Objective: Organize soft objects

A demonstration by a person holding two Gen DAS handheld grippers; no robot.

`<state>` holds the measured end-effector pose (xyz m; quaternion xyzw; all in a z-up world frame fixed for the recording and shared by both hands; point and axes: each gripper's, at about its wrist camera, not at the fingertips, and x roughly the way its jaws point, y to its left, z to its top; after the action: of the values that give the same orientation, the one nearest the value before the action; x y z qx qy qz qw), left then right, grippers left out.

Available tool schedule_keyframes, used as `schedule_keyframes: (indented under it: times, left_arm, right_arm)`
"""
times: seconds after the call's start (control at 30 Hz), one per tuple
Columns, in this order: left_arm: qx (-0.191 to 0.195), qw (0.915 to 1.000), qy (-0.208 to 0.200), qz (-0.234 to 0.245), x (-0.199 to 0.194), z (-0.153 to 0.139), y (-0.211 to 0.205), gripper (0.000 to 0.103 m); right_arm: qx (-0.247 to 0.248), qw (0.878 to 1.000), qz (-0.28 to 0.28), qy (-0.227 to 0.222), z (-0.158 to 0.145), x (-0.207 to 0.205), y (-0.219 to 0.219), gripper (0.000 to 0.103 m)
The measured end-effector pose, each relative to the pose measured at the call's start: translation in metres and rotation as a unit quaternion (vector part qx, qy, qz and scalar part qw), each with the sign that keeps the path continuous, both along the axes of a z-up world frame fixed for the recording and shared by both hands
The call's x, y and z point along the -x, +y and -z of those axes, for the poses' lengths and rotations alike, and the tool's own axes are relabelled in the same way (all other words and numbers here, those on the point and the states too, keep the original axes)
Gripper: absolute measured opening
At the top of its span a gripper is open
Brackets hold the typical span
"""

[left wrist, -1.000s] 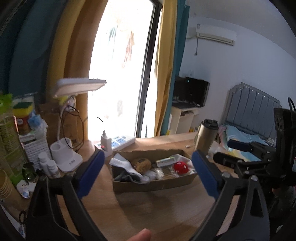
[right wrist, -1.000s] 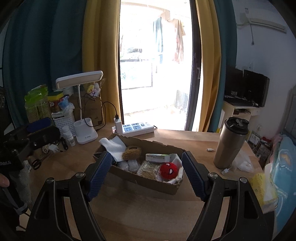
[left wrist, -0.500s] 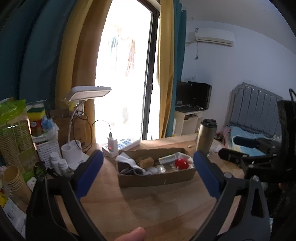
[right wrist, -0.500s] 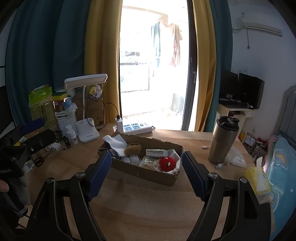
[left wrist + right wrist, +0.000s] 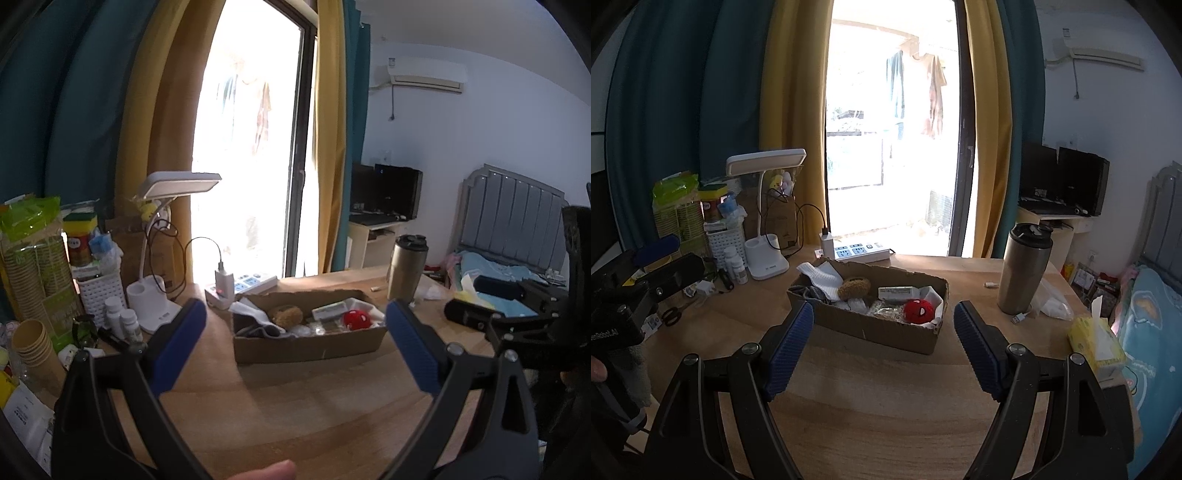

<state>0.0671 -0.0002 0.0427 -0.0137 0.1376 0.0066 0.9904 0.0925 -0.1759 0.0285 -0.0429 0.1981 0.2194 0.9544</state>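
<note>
The soft things lie gathered in a shallow cardboard box [image 5: 866, 325] near the middle of the wooden counter [image 5: 886, 398]: a red ball-shaped plush with a web pattern [image 5: 919, 311] toward its right end, a brown fuzzy plush [image 5: 854, 288] toward the left, a white waffle-weave cloth [image 5: 822, 278] draped over the left rim with something dark grey beneath it, and some clear-wrapped packets in the middle. A flat white carton [image 5: 897, 293] lies among them; its print is too small to read.

The left tool [image 5: 295, 336] and the right tool [image 5: 882, 343] both hover over the bare counter on the near side of the box, each spread wide with nothing between its blue pads, framing the box from a little way off.

With every soft item in the box and both tools empty, this would fit either a sort about to draw items out of the box or a sort that has just filled it; the pictures do not settle which. Any reach in from here would call for a gentle, shallow pinch, since the plush and cloth will squash and the light box may slide.

Readable writing is scarce: the left tool's body, seen from the right wrist view, carries white lettering [image 5: 604, 333] ending in "Robot.AI". Labels on the white bottles [image 5: 734, 264], the jar and the tissue pack [image 5: 1095, 341] are too small to make out
</note>
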Motion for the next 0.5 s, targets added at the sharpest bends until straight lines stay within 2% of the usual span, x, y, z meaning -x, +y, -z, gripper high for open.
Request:
schedule_keyframes:
  times: [0.5]
  left_arm:
    - [0.009, 0.9999, 0.000, 0.006, 0.0027, -0.0022, 0.0011, 0.099]
  right_arm:
    - [-0.003, 1.000, -0.001, 0.000, 0.0003, 0.0014, -0.0004, 0.081]
